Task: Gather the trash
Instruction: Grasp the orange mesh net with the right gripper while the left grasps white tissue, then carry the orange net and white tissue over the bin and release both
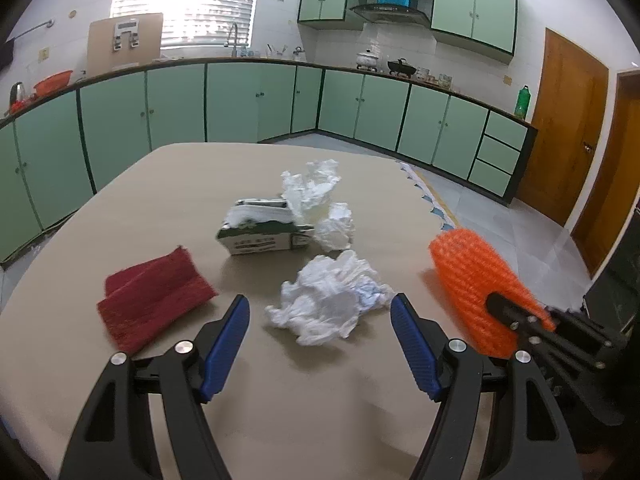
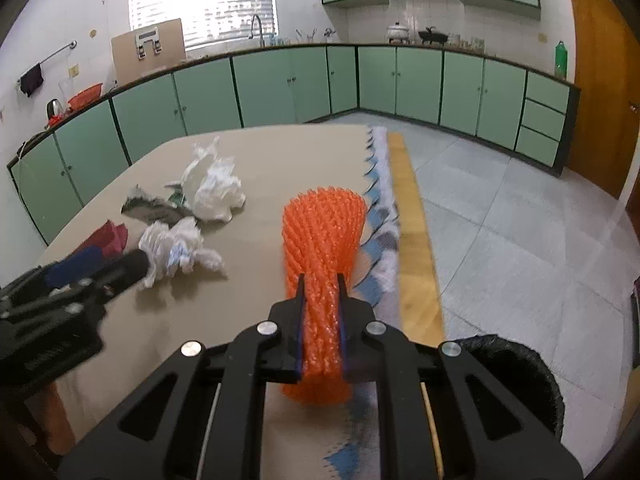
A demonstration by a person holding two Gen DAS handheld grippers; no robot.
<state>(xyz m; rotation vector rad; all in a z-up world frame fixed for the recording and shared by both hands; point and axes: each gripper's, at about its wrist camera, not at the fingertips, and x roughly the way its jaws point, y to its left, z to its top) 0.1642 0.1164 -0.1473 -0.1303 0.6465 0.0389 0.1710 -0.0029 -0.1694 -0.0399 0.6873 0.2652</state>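
Two grippers: right gripper (image 2: 320, 280) clamps orange foam net (image 2: 322, 236) w/ fingers closed, left gripper (image 1: 320, 308) spread apart above crumpled white bag (image 1: 328, 298) on tabletop (image 1: 160, 216).

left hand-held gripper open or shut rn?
Open. The left hand-held gripper has its blue fingers spread wide, either side of the crumpled white plastic bag on the table, not touching it.

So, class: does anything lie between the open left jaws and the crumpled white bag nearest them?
Nothing visible does. The left gripper is open, and only bare table lies between it and the bag. The red cloth lies off to the left.
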